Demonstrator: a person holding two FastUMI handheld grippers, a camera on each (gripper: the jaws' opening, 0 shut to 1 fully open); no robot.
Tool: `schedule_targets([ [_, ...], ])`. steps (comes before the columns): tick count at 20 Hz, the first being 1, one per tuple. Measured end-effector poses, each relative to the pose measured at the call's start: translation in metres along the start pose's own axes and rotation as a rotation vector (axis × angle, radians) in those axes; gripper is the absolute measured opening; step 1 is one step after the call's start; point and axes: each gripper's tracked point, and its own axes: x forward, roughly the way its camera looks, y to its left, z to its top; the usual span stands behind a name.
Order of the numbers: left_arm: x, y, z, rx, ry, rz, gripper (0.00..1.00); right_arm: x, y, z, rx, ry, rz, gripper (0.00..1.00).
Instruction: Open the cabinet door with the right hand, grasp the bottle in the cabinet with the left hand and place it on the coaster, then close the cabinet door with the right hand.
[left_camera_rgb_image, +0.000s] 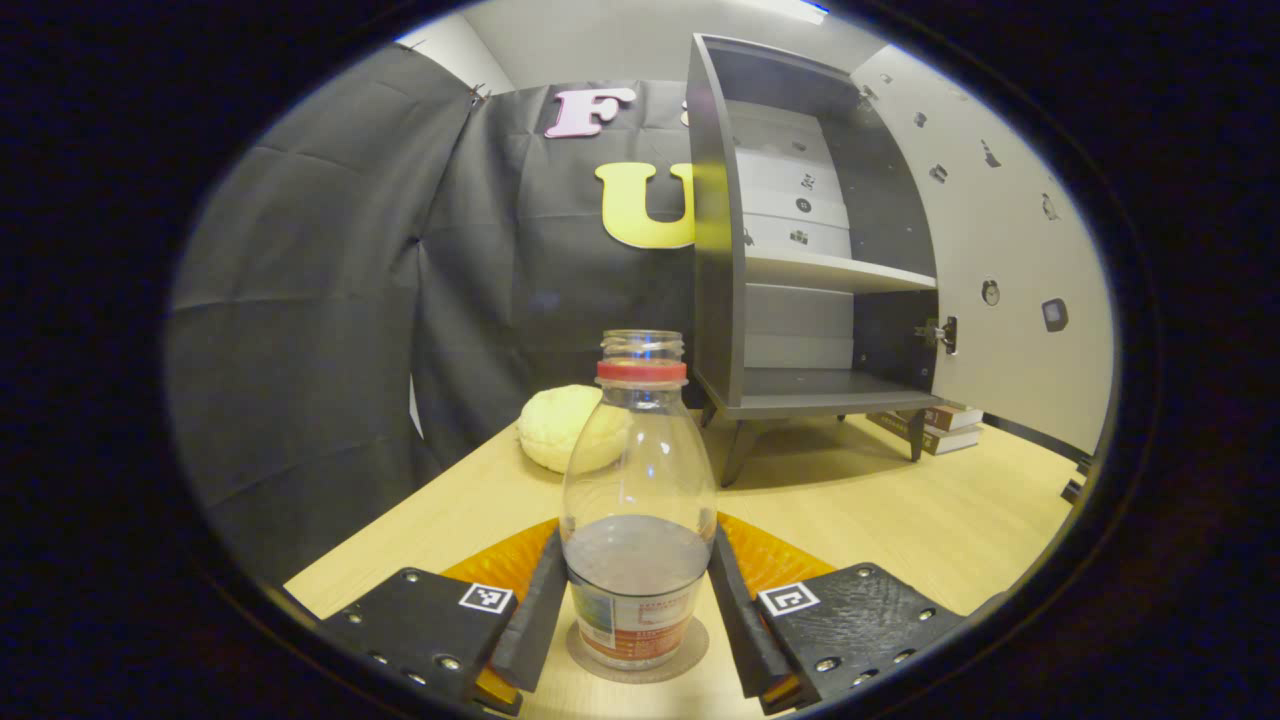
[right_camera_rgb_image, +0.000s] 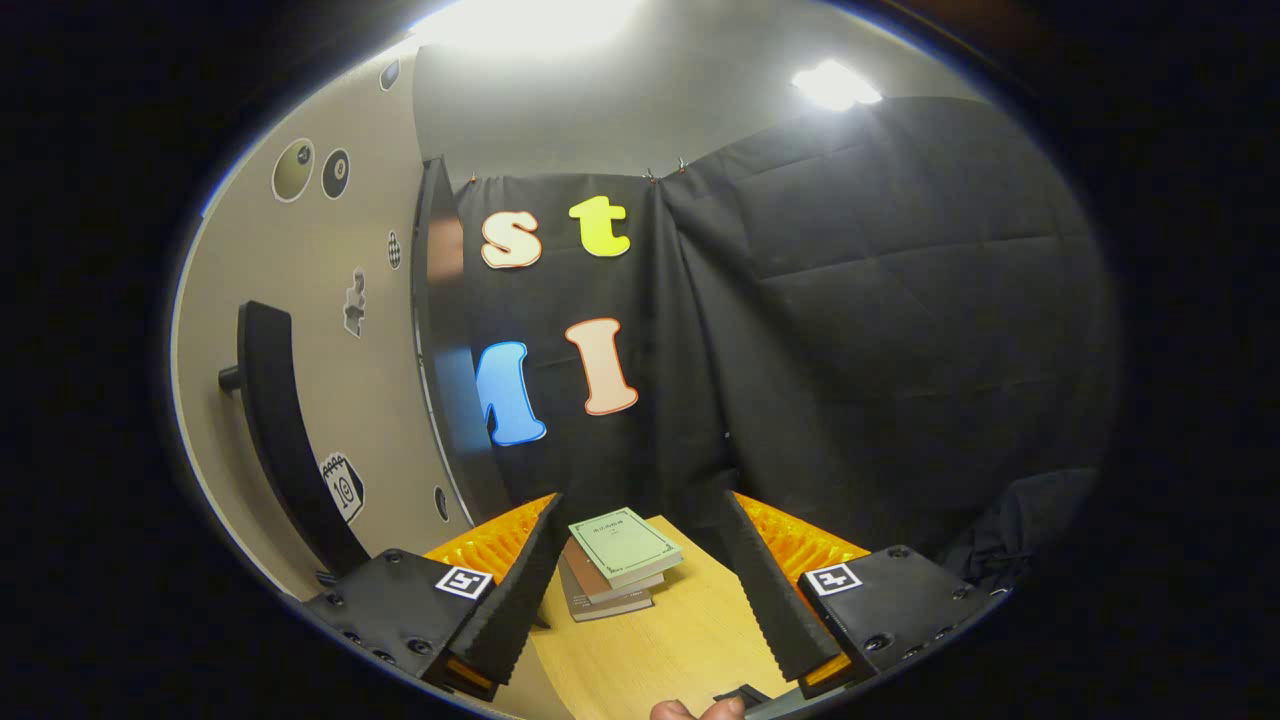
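Note:
A clear bottle (left_camera_rgb_image: 638, 480) with a red neck ring, no cap and some dark liquid stands upright on a round coaster (left_camera_rgb_image: 690, 655) on the wooden table. My left gripper (left_camera_rgb_image: 637, 540) is shut on the bottle's lower body, one finger pressing each side. Behind it the dark grey cabinet (left_camera_rgb_image: 800, 270) stands open with bare shelves, its pale door (left_camera_rgb_image: 1000, 260) swung out to the right. In the right gripper view my right gripper (right_camera_rgb_image: 641, 500) is open and holds nothing, just right of the cabinet door (right_camera_rgb_image: 330, 400) and its dark curved handle (right_camera_rgb_image: 270, 430).
A pale yellow lumpy round object (left_camera_rgb_image: 555, 428) lies on the table (left_camera_rgb_image: 900, 520) left of the cabinet. A stack of books (left_camera_rgb_image: 940, 425) sits by the cabinet's right leg, also seen as books (right_camera_rgb_image: 620, 555) ahead of my right gripper. A fingertip (right_camera_rgb_image: 700, 710) shows at the bottom edge.

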Motion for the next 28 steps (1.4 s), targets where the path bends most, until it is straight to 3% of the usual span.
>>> schedule_targets([
  [3,0.002,-0.001,0.001,-0.009,0.008,-0.004,0.72,-0.006,-0.002,-0.003,-0.024,0.014,0.009,0.98],
  [4,0.003,-0.001,0.000,-0.009,0.019,-0.003,0.77,-0.006,-0.003,-0.003,-0.033,0.016,0.007,0.98],
  [6,0.003,0.000,-0.001,-0.020,0.037,-0.011,0.73,-0.009,0.000,-0.005,-0.034,0.031,0.018,0.98],
  [10,0.001,0.004,0.005,-0.052,0.036,0.000,0.85,-0.007,-0.010,0.003,-0.100,-0.006,0.013,0.98],
  [15,-0.005,0.007,0.025,-0.053,0.010,0.009,0.82,-0.012,-0.006,-0.009,-0.055,0.050,0.010,0.97],
  [21,-0.017,0.008,0.076,-0.057,-0.064,-0.020,0.84,-0.015,-0.005,-0.012,-0.027,0.061,0.009,0.98],
  [28,-0.047,0.016,0.164,0.079,-0.187,0.019,0.84,-0.006,-0.007,-0.008,-0.078,0.039,0.028,0.98],
])
